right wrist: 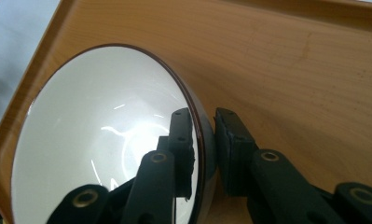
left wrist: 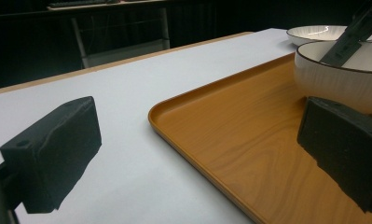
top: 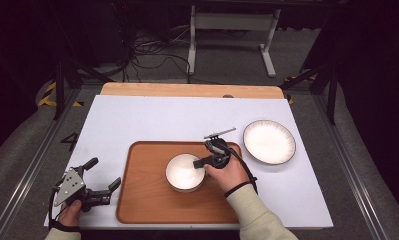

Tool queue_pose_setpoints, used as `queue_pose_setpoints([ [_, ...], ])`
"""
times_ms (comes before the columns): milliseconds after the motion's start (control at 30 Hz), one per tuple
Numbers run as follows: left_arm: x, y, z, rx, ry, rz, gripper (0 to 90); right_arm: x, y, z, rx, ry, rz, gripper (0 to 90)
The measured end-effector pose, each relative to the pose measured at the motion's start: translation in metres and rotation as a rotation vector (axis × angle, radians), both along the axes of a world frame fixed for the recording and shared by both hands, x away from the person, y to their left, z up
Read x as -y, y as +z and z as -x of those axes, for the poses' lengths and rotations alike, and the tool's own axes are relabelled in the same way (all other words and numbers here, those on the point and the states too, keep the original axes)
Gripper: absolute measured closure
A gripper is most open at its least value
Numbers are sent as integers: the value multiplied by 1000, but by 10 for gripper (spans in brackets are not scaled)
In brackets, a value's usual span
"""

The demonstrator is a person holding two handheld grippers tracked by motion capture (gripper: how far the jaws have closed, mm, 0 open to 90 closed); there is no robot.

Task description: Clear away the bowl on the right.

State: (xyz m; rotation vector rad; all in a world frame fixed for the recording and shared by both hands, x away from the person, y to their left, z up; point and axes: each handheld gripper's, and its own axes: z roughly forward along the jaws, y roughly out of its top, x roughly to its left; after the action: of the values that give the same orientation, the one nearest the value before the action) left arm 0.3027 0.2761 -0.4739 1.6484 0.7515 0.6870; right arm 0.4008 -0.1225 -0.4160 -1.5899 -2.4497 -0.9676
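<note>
A white bowl (top: 183, 173) with a dark rim stands on the wooden tray (top: 147, 200). My right gripper (top: 202, 162) is shut on the bowl's right rim. In the right gripper view one jaw is inside the bowl (right wrist: 104, 130) and the other outside, with the gripper (right wrist: 204, 140) pinching the wall over the tray (right wrist: 291, 70). My left gripper (top: 104, 173) rests open on the white sheet just left of the tray, holding nothing. In the left gripper view the open gripper (left wrist: 200, 151) frames the tray edge (left wrist: 249, 126), and the bowl (left wrist: 337, 79) is at the right.
A white plate (top: 269, 141) with a dark rim lies on the white sheet right of the tray, also seen as the plate (left wrist: 314, 32) behind the bowl. The table's wooden far edge (top: 187, 90) borders a dark floor with cables and a frame.
</note>
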Motion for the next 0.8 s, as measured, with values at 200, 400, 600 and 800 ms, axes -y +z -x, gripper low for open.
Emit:
queue_pose_setpoints([
  [200,0,0,0,0,-1,-1,3,2,2,1,85,21,-3,652],
  [400,0,0,0,0,0,0,3,6,8,4,209,46,-16,551],
  [600,0,0,0,1,0,-1,3,9,19,12,378,91,-67,490],
  [800,0,0,0,1,-2,-4,3,10,26,18,488,122,-96,437],
])
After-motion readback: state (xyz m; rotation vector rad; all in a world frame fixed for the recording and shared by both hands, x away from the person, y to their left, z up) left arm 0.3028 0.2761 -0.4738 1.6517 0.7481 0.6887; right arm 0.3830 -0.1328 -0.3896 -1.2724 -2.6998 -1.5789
